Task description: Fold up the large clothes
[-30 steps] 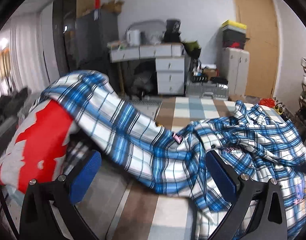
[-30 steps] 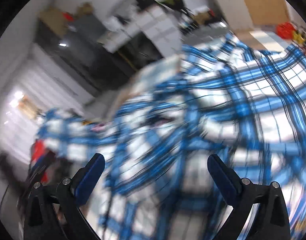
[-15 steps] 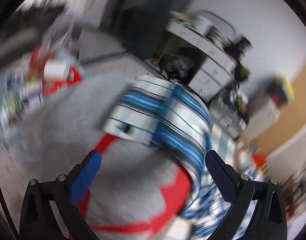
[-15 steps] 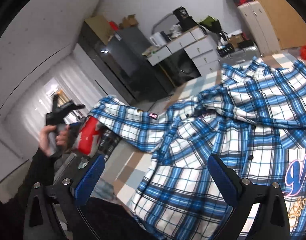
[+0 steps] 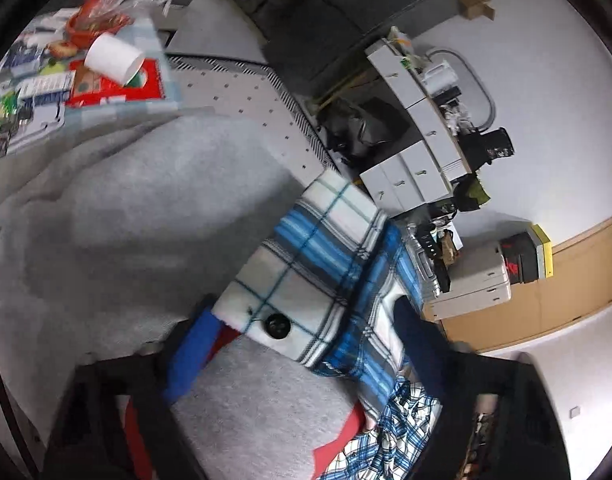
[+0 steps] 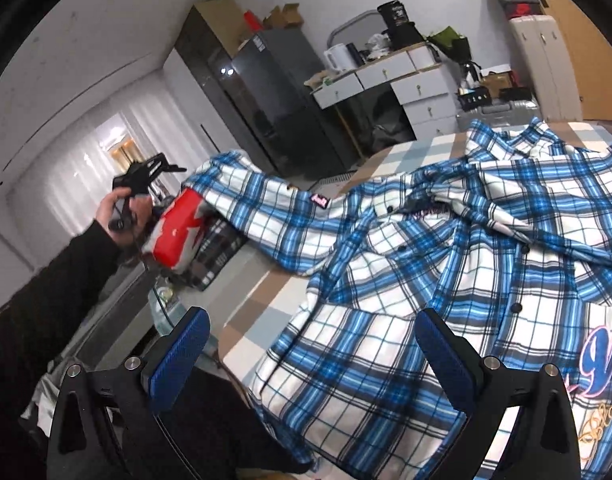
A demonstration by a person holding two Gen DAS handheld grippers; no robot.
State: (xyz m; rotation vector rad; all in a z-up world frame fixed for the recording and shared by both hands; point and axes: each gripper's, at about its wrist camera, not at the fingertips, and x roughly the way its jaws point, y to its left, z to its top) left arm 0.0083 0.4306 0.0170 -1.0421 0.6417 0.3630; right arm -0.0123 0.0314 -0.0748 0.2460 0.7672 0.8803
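A blue-and-white plaid flannel shirt [image 6: 446,280] lies spread and rumpled across a desk [image 6: 249,300] covered in a tan, pale-blue and white checked cloth. The soft brushed fabric carries dark buttons and embroidered lettering on the chest near the desk's right side. One sleeve [image 6: 241,188] runs past the desk's left edge and drapes over a grey-and-red fleece garment [image 6: 177,236] heaped just off that edge.

The right wrist view shows the right tongs [image 6: 310,356] wide apart over the shirt's lower front, their ribbed blue pads pressing nothing. It alone shows the person's left hand [image 6: 121,212] in a black sleeve, raised beside the sleeve's end and holding the left tongs [image 6: 153,168].

Only the left wrist view shows the sleeve's buttoned cuff [image 5: 306,276] close up, lying flat on the fuzzy grey fleece between the left tongs [image 5: 301,360], whose jaws are closing around it without yet pinching. Beyond, a white paper cup [image 5: 113,58] lies on its side among printed packets.
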